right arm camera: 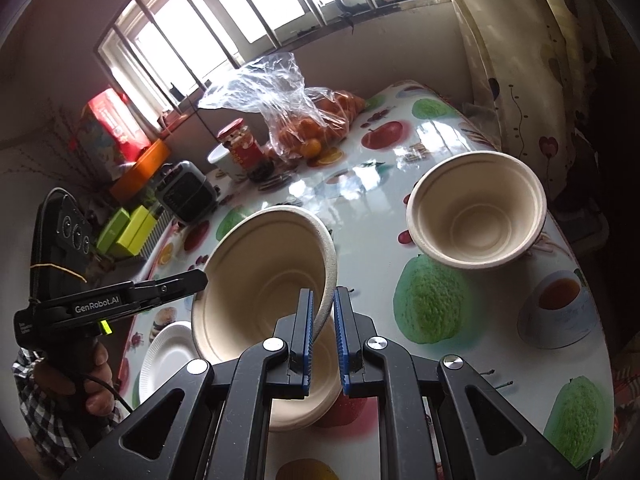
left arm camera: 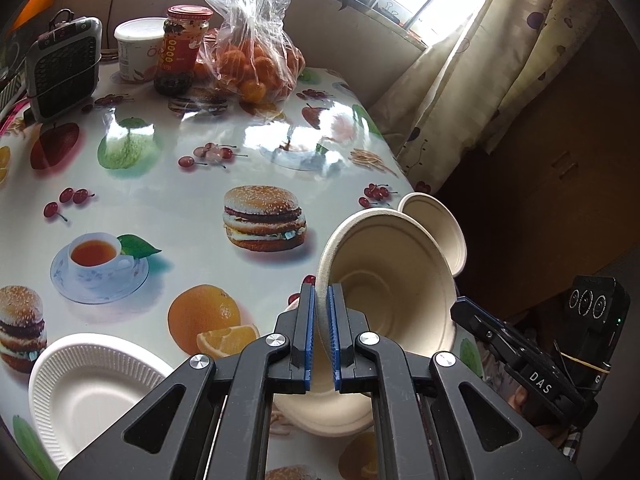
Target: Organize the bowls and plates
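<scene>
The desk (left arm camera: 168, 184), covered by a glossy cloth printed with fruit, burgers and teacups, fills most of both views. At its far end a clear bag of oranges (left arm camera: 256, 60) is seen beside a red-lidded jar (left arm camera: 182, 48), a white tub (left arm camera: 134, 46) and a small grey fan heater (left arm camera: 62, 68). A beige paper bowl (right arm camera: 260, 280) is held tilted above the near part of the desk, its opening turned toward the cameras, and it is gripped from both sides: the left tool (left arm camera: 320, 332) is closed on the bowl's rim at one side, the rim pinched between the blue pads, while the right tool (right arm camera: 322, 336) is closed on the rim at the opposite side in the same way. A second beige bowl (right arm camera: 476, 210) stands upright on the desk just beyond the held bowl, toward the curtain (left arm camera: 480, 72), apart from both tools. A white ribbed paper plate (left arm camera: 92, 388) lies flat on the desk's near edge, left of the left tool and untouched. In the right wrist view the left tool's handle is seen grasped by a hand (right arm camera: 92, 376) with a checked sleeve.
</scene>
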The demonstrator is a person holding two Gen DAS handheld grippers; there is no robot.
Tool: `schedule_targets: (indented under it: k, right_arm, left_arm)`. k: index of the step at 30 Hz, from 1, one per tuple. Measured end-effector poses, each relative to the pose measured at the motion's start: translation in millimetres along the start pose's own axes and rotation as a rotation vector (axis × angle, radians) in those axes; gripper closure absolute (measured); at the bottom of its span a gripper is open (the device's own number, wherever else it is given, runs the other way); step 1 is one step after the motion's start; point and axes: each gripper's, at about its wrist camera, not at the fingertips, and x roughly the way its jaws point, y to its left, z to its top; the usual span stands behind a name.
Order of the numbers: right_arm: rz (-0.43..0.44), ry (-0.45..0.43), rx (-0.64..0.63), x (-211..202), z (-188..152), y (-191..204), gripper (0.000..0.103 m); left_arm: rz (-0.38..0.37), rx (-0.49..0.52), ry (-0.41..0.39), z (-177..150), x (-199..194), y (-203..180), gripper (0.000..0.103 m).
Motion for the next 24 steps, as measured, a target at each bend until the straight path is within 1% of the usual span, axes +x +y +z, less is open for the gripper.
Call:
schedule_targets:
  k: [9, 24]
  right_arm:
    - [-0.002, 0.017, 0.001, 0, -16, 4, 0.092]
    - [-0.024, 0.055, 0.003, 8, -37, 3, 0.092]
  left_arm:
    - [0.007, -0.004, 0.006, -14, -6, 6, 0.096]
    - [0.033, -0.016, 0.043, -34, 3, 14, 0.096]
